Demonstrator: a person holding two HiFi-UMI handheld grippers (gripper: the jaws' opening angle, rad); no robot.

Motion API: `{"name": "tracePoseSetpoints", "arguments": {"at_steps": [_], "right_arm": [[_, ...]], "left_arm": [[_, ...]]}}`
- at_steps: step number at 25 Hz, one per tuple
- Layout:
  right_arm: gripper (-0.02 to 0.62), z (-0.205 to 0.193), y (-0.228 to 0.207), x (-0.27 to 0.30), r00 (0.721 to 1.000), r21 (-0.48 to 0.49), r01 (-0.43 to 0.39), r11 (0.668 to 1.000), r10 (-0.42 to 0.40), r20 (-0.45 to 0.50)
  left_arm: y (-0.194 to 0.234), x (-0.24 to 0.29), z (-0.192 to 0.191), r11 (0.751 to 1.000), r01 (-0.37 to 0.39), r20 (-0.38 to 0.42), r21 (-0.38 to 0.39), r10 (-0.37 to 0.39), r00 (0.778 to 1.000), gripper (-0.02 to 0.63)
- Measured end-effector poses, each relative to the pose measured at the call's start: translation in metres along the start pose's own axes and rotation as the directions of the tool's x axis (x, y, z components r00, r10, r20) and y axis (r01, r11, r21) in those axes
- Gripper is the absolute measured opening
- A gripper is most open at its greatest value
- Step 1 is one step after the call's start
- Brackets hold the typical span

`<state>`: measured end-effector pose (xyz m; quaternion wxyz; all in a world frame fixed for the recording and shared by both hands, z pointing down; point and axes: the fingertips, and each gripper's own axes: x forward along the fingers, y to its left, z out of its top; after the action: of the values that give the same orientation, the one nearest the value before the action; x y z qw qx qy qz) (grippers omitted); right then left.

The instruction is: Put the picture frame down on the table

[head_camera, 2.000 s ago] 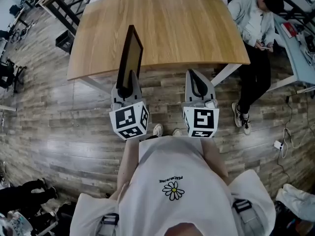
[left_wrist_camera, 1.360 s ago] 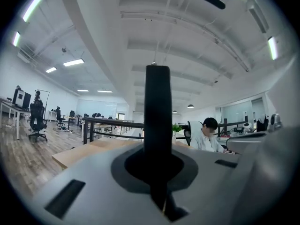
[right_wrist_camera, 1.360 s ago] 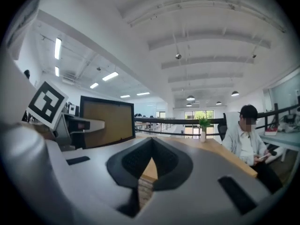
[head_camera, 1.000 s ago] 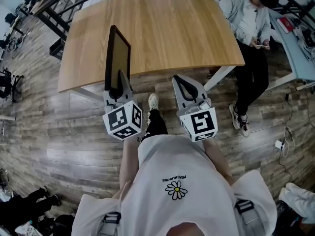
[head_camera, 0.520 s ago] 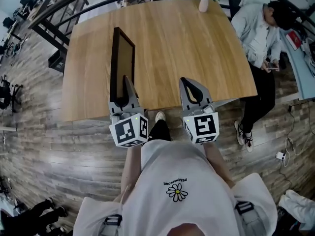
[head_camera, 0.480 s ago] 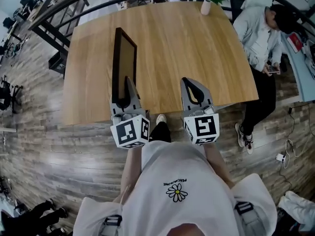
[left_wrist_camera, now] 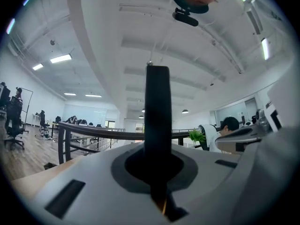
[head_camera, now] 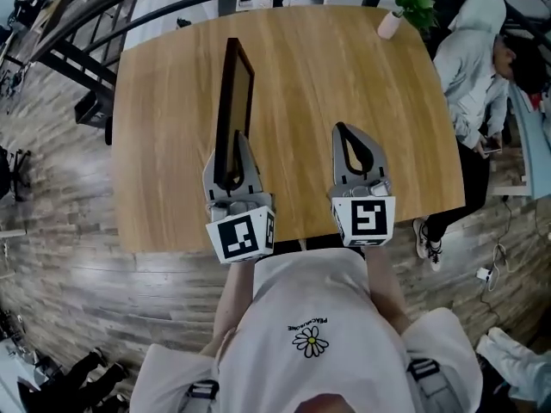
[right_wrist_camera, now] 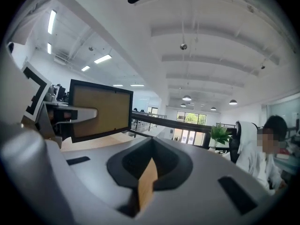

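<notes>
Frame: the picture frame [head_camera: 234, 101] stands upright and edge-on over the left half of the table [head_camera: 344, 67]. Whether it touches the top, I cannot tell.
Left: the left gripper [head_camera: 232, 149] has its jaws pinching the frame's near end.
Right: the right gripper [head_camera: 346, 134] has its jaws pressed together, with nothing between them.
Risk: gripped at one end only, the frame could swing. Released upright, it would likely topple and slap flat.
Count: one frame, one table, two grippers, one potted plant [head_camera: 411, 3] and one seated person [head_camera: 473, 67].

Light rectangular wooden table [head_camera: 344, 84] looks smooth and matt, dark rectangular picture frame [head_camera: 234, 110] pretty matt too, grey plank floor [head_camera: 60, 231] rough-grained.
</notes>
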<state>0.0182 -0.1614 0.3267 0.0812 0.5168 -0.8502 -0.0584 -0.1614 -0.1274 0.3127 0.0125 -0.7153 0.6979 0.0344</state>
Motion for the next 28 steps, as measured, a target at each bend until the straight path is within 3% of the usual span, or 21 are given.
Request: {"name": "tracePoseSetpoints", "arguments": {"at_steps": [3,8,12,15,18,20,23,28], "right_arm": [[0.008,-0.002,-0.001,0.013,0.999,0.027,-0.035,0.999,0.035,0.003],[0.008,-0.014,0.011,0.019,0.998,0.099,-0.066,0.993,0.068,-0.014],[0.008,-0.011,0.016,0.020,0.995,0.100,-0.098,0.990,0.099,-0.003],[0.008,-0.014,0.017,0.018,0.994,0.103,-0.107,0.989,0.109,-0.015],[0.008,-0.014,0.014,0.017,0.994,0.112,-0.109,0.988,0.112,-0.018],[0.008,-0.012,0.013,0.017,0.993,0.112,-0.113,0.987,0.115,-0.013],[0.008,-0.017,0.008,0.014,0.993,0.108,-0.113,0.988,0.116,-0.020],[0.008,-0.029,0.001,0.008,0.993,0.147,-0.104,0.984,0.111,-0.040]], "left_arm": [[0.005,0.008,-0.013,1.000,-0.017,-0.045,0.008,0.017,0.999,0.023],[0.019,0.009,-0.017,0.998,-0.061,-0.049,0.001,0.061,0.997,0.023],[0.024,0.012,-0.018,0.996,-0.092,-0.053,0.011,0.093,0.994,0.023],[0.022,0.013,-0.014,0.994,-0.083,-0.062,0.073,0.088,0.994,0.023],[0.016,0.024,0.006,0.973,-0.064,-0.046,0.222,0.076,0.996,0.023],[0.011,0.033,0.019,0.919,-0.053,-0.055,0.391,0.081,0.995,0.024],[0.001,0.047,0.024,0.803,-0.020,-0.087,0.595,0.090,0.992,0.024],[-0.013,0.071,0.001,0.559,0.161,-0.226,0.813,0.048,0.973,0.025]]}}
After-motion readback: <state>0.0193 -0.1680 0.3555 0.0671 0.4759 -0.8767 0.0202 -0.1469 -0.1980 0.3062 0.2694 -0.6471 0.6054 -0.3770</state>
